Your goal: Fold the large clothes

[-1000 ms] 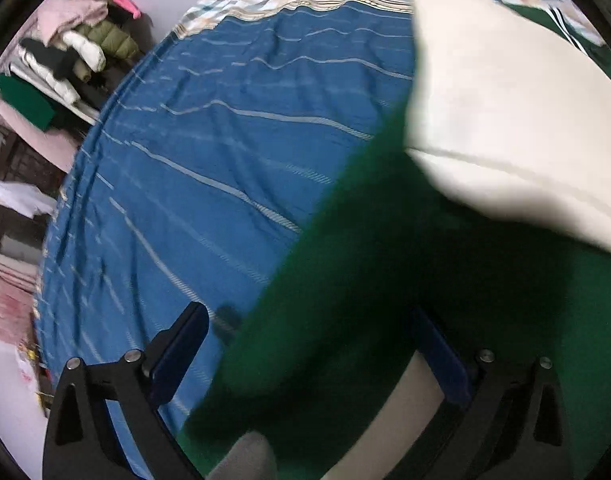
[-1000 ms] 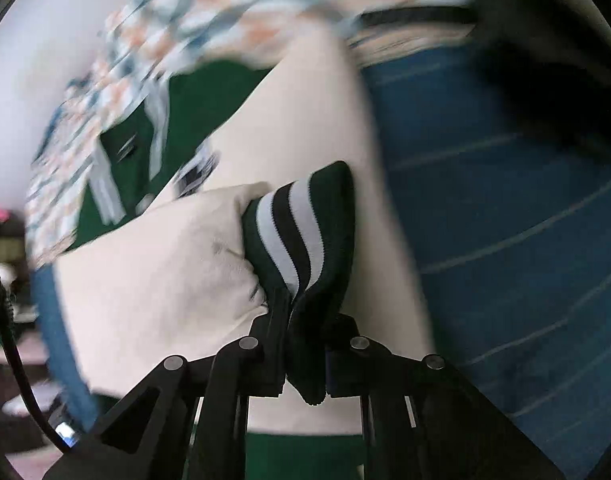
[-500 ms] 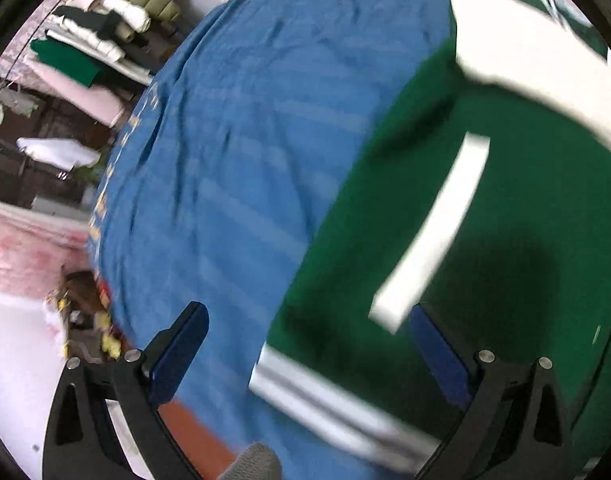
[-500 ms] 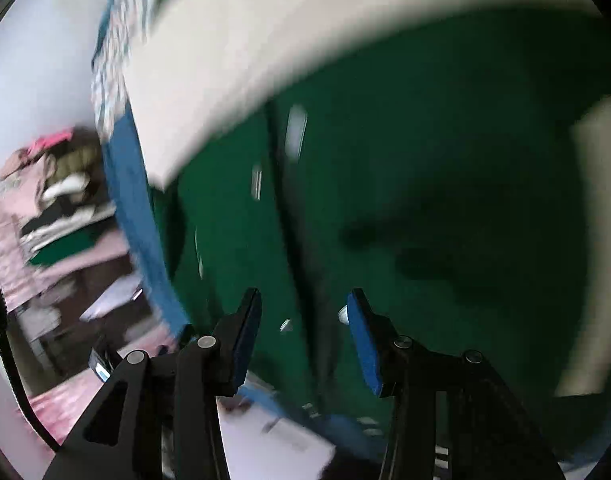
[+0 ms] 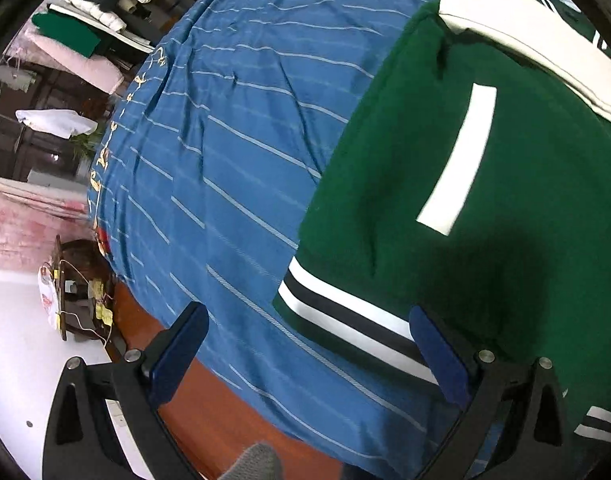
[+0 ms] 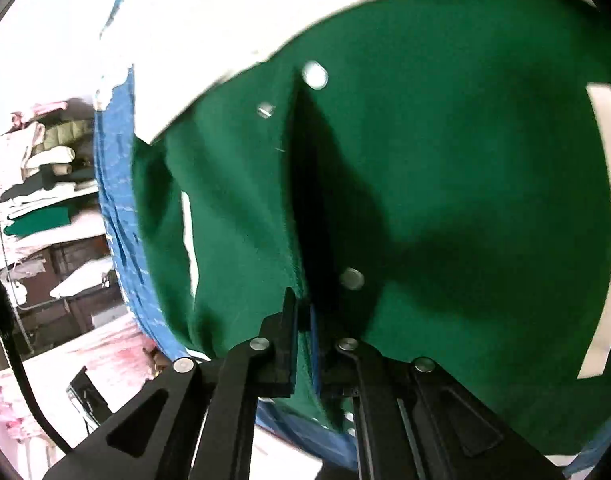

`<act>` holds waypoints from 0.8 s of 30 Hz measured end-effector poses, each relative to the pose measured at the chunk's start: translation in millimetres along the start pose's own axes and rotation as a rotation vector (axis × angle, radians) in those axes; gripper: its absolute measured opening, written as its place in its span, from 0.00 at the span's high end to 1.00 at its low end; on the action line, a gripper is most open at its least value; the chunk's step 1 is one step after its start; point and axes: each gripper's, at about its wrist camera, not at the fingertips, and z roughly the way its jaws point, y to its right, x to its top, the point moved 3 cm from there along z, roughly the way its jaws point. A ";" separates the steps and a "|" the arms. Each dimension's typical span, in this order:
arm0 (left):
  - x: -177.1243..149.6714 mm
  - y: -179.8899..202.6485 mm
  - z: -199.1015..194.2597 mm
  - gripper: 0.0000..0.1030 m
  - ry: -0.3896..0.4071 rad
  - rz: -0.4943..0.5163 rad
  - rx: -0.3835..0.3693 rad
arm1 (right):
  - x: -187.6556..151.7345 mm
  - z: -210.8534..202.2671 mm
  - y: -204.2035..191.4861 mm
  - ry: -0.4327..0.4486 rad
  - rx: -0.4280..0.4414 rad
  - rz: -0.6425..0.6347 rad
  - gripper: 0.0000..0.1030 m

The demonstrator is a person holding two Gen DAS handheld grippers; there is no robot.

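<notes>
1. Since a second ago, the right gripper [image 6: 303, 344] has let go of the striped sleeve cuff and now pinches the green front edge of the varsity jacket [image 5: 465, 184] near a snap button [image 6: 352, 279]; the left gripper [image 5: 305, 352] has drawn back from over the cloth toward the hem.
2. Jacket position: it lies spread on the blue striped bedsheet [image 5: 233, 168], its cream sleeve [image 5: 517, 28] laid across the upper body and its striped hem band [image 5: 345, 320] toward the near edge of the bed.
3. Step in hand, as I judge it: the sleeves are in, and the body is about to be folded.
4. Right fingers: nearly closed, with a thin fold of green fabric between the pads.
5. Left fingers: spread wide and empty; the right-hand pad sits over the hem band, the other over bare sheet. Whether it touches the cloth I cannot tell.
6. Next move likely calls for the left gripper to close on the hem, then both to lift evenly so the fold stays square.
</notes>
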 end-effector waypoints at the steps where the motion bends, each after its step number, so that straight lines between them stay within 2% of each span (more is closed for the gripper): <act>1: -0.8 1.2 0.1 0.00 -0.007 0.002 -0.008 | 0.1 8.4 5.6 -0.041 -0.004 0.019 0.72; 3: 4.2 3.0 1.5 0.00 -0.015 0.006 -0.021 | -2.9 24.5 5.6 -0.089 0.037 0.018 0.57; 6: 15.1 5.5 -2.5 0.00 0.030 0.024 -0.020 | -20.3 44.4 1.3 -0.168 0.092 -0.012 0.57; 7: 18.4 6.0 -2.6 0.00 0.046 0.029 -0.017 | -27.3 52.8 1.0 -0.186 0.101 -0.015 0.60; 9: 20.4 10.6 1.1 0.00 0.061 0.052 -0.011 | -37.5 57.2 3.8 -0.176 0.057 -0.009 0.94; 11: 19.7 15.0 7.7 0.00 0.053 0.071 -0.010 | -44.7 51.5 7.0 -0.122 0.008 -0.002 0.95; 13: 18.6 21.2 16.7 0.00 0.040 0.100 -0.007 | -48.5 46.1 10.4 -0.123 -0.064 0.002 0.94; 15: 20.6 25.5 22.3 0.00 0.018 0.132 0.000 | -47.1 42.5 -1.1 -0.149 -0.105 -0.006 0.88; 16: 26.6 26.3 18.5 0.00 0.032 0.135 -0.007 | -44.9 34.4 -11.3 -0.150 -0.167 -0.045 0.78; 18: 50.3 25.9 4.2 0.00 0.091 0.127 -0.017 | -37.5 15.8 -27.7 -0.085 -0.269 -0.107 0.65; 19: 73.0 27.3 -4.6 0.00 0.134 0.115 -0.023 | -28.8 -0.3 -40.7 -0.016 -0.308 -0.137 0.62; 21: 106.5 34.1 -11.1 0.00 0.182 0.102 -0.019 | -13.0 -15.6 -59.8 0.069 -0.301 -0.158 0.62; 22: 135.4 43.3 -9.8 0.00 0.210 0.105 -0.006 | -2.8 -18.4 -69.3 0.100 -0.286 -0.166 0.62; 24: 169.6 60.3 -1.5 0.00 0.248 0.120 0.032 | 17.3 -17.0 -83.9 0.158 -0.242 -0.184 0.62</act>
